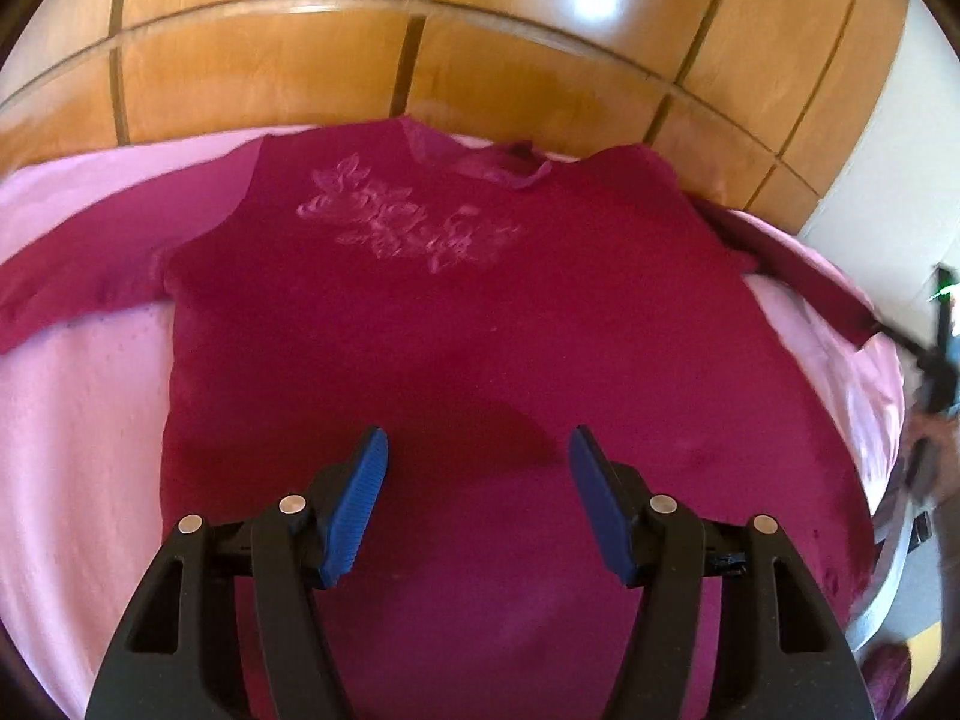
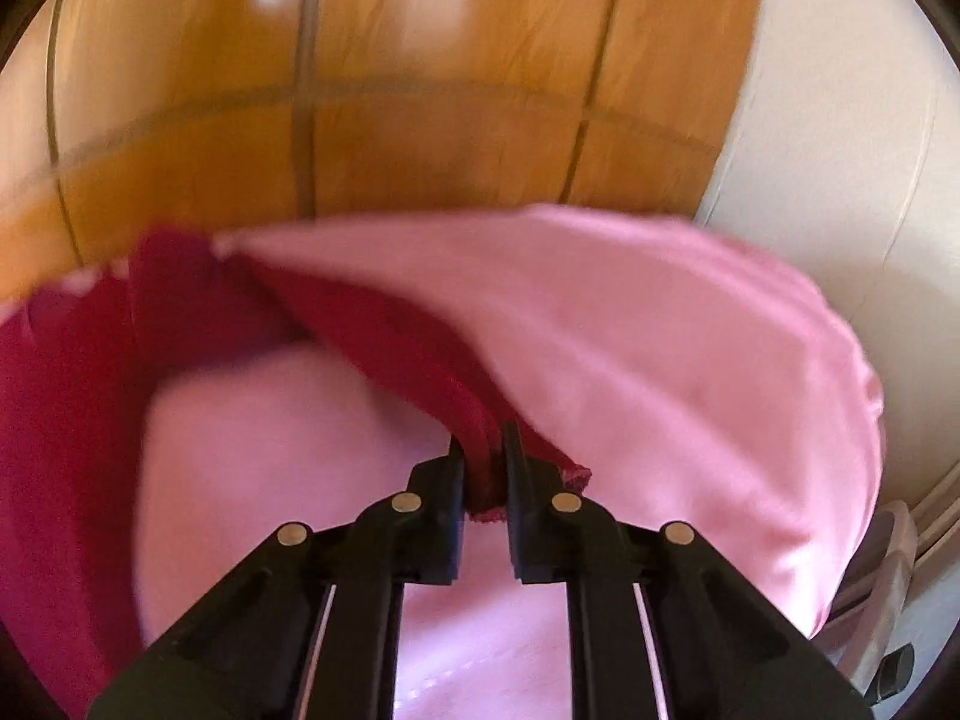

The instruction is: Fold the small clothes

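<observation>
So far nothing is folded: the red shirt lies flat under the wide-apart left tongs; the right tongs pinch its sleeve.

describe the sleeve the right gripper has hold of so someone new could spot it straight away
Start at the pink sheet in front of the wooden panelling, where a dark magenta top lies spread flat. Its sleeve runs out to the right, cuff pinched in the right gripper. The other sleeve lies loose, and the left gripper is open.
</observation>
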`<state>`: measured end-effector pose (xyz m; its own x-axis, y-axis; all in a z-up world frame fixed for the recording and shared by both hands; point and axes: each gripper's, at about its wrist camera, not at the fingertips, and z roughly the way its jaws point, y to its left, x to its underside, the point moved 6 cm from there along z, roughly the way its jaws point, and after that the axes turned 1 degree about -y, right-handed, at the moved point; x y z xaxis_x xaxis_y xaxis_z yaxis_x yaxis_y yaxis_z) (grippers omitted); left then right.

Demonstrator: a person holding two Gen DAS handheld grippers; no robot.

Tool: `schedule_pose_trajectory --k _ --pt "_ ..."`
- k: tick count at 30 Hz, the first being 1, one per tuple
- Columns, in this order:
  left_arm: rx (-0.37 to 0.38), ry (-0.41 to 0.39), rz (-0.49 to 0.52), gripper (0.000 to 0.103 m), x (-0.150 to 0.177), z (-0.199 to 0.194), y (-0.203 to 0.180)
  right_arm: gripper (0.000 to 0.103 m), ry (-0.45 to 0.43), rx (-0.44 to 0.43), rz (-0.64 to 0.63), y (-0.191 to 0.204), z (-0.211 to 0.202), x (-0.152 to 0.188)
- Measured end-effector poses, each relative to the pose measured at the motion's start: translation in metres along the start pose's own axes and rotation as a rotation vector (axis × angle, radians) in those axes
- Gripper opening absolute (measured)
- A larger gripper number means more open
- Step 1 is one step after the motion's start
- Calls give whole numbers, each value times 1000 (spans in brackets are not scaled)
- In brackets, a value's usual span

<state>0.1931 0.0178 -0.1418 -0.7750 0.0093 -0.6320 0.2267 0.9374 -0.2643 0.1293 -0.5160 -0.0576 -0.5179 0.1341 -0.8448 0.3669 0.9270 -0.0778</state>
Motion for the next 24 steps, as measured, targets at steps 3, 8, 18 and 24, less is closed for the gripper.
schedule_pose_trajectory --k 3,8,18,24 --pt "3 -2 -1 62 1 2 4 10 -54 43 40 -30 -16 -35" --pt "-7 -1 12 62 0 3 3 8 -52 170 98 -88 4 -86" --pt "-28 8 16 62 -1 5 3 47 168 286 198 -129 116 -82" --pt "-20 -5 16 66 1 6 3 75 138 30 502 -126 94 -39"
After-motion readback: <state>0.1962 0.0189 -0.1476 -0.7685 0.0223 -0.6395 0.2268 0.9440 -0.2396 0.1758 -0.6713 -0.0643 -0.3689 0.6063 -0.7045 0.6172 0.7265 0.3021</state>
